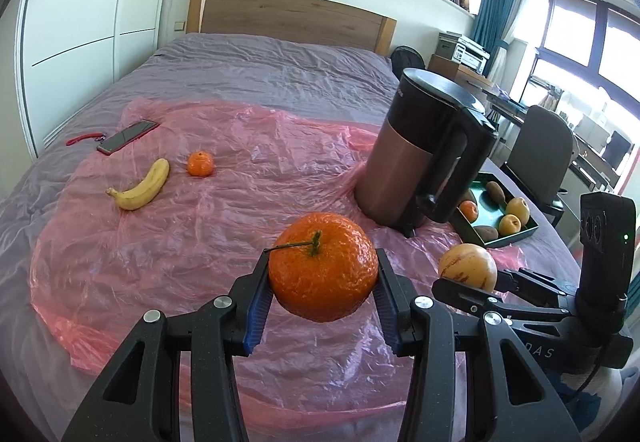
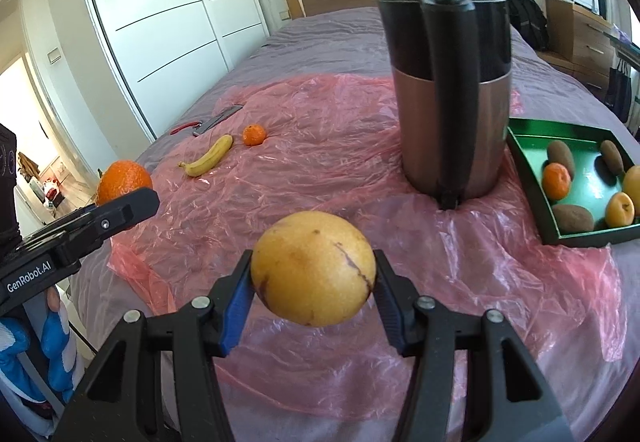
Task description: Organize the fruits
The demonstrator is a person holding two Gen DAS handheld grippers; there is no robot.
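My left gripper point(image 1: 322, 282) is shut on a large orange point(image 1: 323, 266) with a green stem, held above the pink plastic sheet point(image 1: 240, 210). My right gripper point(image 2: 314, 282) is shut on a round yellow fruit point(image 2: 314, 268) with a dark streak, held above the sheet. The yellow fruit also shows in the left wrist view point(image 1: 468, 266), and the large orange in the right wrist view point(image 2: 124, 180). A banana point(image 1: 142, 186) and a small orange point(image 1: 200, 163) lie at the far left of the sheet. A green tray point(image 2: 532, 178) at the right holds kiwis, a small orange and yellow fruits.
A tall copper and black kettle point(image 2: 448, 94) stands on the sheet, left of the tray. A phone point(image 1: 127, 137) with a red strap lies at the sheet's far left corner. The bed's wooden headboard point(image 1: 288, 16) is behind. A chair point(image 1: 540, 154) and desk stand right of the bed.
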